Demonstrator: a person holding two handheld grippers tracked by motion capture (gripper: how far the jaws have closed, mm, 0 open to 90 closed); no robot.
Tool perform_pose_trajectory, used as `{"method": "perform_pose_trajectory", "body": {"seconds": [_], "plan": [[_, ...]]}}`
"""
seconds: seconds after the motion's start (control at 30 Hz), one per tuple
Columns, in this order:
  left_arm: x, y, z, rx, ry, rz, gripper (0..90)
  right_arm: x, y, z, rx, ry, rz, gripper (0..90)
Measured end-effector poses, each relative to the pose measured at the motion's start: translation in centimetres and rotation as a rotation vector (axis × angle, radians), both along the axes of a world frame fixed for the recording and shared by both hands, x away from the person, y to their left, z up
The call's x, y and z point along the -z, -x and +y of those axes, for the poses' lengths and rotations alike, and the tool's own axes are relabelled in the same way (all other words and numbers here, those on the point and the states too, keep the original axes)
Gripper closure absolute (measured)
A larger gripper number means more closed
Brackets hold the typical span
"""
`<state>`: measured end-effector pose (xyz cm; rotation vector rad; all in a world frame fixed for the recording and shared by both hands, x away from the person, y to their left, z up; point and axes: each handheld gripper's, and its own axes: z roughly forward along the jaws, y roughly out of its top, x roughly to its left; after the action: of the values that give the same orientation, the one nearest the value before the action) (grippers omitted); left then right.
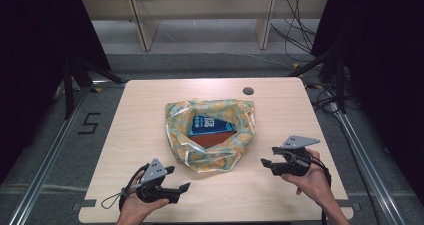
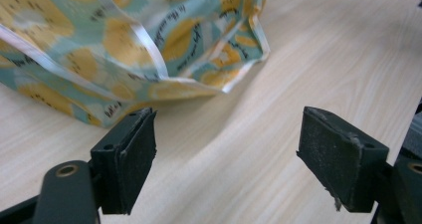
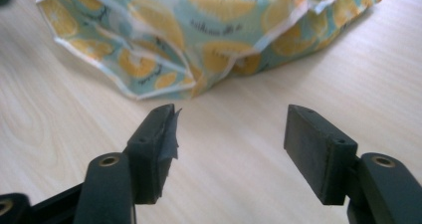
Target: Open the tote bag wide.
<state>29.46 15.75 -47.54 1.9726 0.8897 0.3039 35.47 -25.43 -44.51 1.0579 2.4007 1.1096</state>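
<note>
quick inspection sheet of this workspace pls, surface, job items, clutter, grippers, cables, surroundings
surface: light wood table, round port at the far edge
job's things: lemon-print bag lying open mid-table, blue packet on a reddish item inside
clutter: nothing seen
grippers: left gripper and right gripper both open, nothing between the jaws, each short of the bag
cables: cable loop trailing from the left gripper; floor cables at the back
surroundings: shelf unit, dark curtains

Pale wooden table (image 1: 150,105) (round hole (image 1: 248,91) far edge); shelving (image 1: 200,15) behind.
</note>
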Motion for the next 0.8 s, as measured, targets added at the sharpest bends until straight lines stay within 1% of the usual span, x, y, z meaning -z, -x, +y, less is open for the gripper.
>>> {"method": "perform_pose_trajectory", "body": {"seconds": [0.07,0.1,0.13,0.17,0.2,0.23,0.27,0.33,0.37,0.4,0.43,0.47,0.5,0.53,0.57,0.6,0.63,0.67,0.7,0.73,0.77,0.8], "plan": [[0.2,0.2,0.1,0.009,-0.019,-0.004,21.6,0.5,0.7,-0.1,0.009,-0.012,0.026,36.7],[0.4,0.4,0.0,0.006,-0.010,-0.001,21.5,0.6,1.1,-0.1,0.017,-0.014,0.035,36.7],[0.5,0.4,0.1,0.008,-0.018,0.001,21.5,0.9,1.2,-0.3,0.000,-0.002,0.009,36.7],[0.6,0.4,0.1,0.014,-0.028,-0.008,21.5,1.1,1.5,-0.3,0.007,-0.008,0.023,36.6],[0.8,0.4,0.2,0.015,-0.026,-0.006,21.5,1.3,1.9,-0.3,0.012,-0.017,0.036,36.3],[1.0,0.5,0.1,0.009,-0.030,-0.005,21.5,1.5,2.1,-0.3,0.005,-0.015,0.030,36.0],[1.1,0.5,0.2,0.013,-0.030,0.000,21.5,1.7,2.4,-0.4,0.005,-0.014,0.034,35.2],[1.5,0.6,0.0,0.006,0.003,0.025,21.5,2.2,2.8,-0.4,0.003,-0.008,0.021,33.4],[1.5,0.8,0.0,-0.001,0.000,0.030,21.5,2.3,3.1,-0.5,0.003,-0.007,0.029,33.3],[1.6,0.8,-0.1,0.004,0.000,0.024,21.5,2.4,3.3,-0.5,0.010,-0.010,0.045,33.0],[1.6,0.9,0.0,0.014,-0.029,0.026,21.4,2.6,3.4,-0.6,0.002,-0.003,0.039,32.6],[1.7,0.9,-0.1,0.009,-0.036,0.024,21.3,2.6,3.8,-0.6,0.020,-0.008,0.054,32.2],[1.8,1.1,-0.3,0.012,-0.035,0.025,21.0,2.8,3.9,-0.7,0.009,-0.003,0.041,31.0],[1.8,1.2,-0.3,0.014,-0.062,0.017,20.5,2.9,4.3,-0.8,0.019,-0.003,0.048,30.2],[1.8,1.3,-0.3,0.020,-0.085,0.015,20.5,3.0,4.4,-0.9,0.009,0.006,0.047,30.2],[2.0,1.4,-0.5,0.020,-0.070,0.009,20.5,3.2,4.5,-1.0,0.002,0.006,0.054,30.2],[2.0,1.4,-0.5,0.029,-0.086,0.004,20.5,3.3,4.7,-1.1,0.003,0.015,0.044,30.1],[1.9,1.5,-0.6,0.034,-0.086,0.010,20.5,3.5,4.9,-1.2,0.003,0.023,0.038,30.0],[1.9,1.5,-0.6,0.029,-0.090,0.003,20.5,3.6,5.1,-1.2,0.003,0.006,0.055,29.7],[1.9,1.5,-0.6,0.032,-0.086,0.004,20.5,3.7,5.4,-1.3,0.007,0.018,0.062,29.2],[1.9,1.5,-0.6,0.028,-0.082,0.008,20.5,3.9,5.5,-1.3,0.004,0.021,0.051,28.8],[2.0,1.5,-0.6,0.024,-0.078,0.009,20.6,3.9,5.7,-1.3,0.007,0.025,0.058,28.4]]}}
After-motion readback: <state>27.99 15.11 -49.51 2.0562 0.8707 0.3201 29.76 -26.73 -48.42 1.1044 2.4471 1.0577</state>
